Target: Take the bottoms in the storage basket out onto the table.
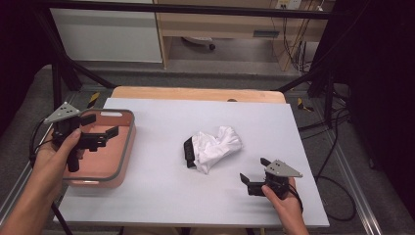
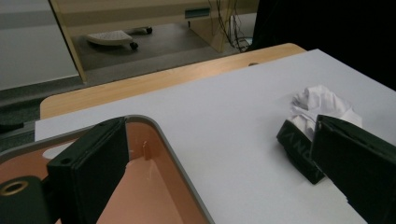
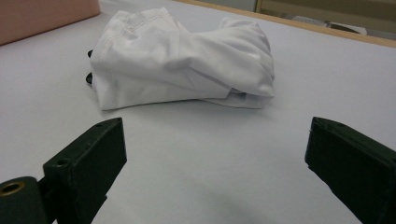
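The white garment (image 1: 216,145) is seen crumpled mid-table, a black item (image 1: 188,152) touching it at 9 o'clock. The right gripper (image 1: 254,177) is held at its 5 o'clock, jaws spread, nothing gripped. The left gripper (image 1: 104,128) is held over the pink bin (image 1: 128,146), jaws likewise apart.

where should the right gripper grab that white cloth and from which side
Probably the bunched end of the white cloth that faces the right gripper, coming in low across the table from the person's side. The folds there stand thick and raised, easy for open jaws to close on. Its far-left edge lies against a black band, so avoid that side.
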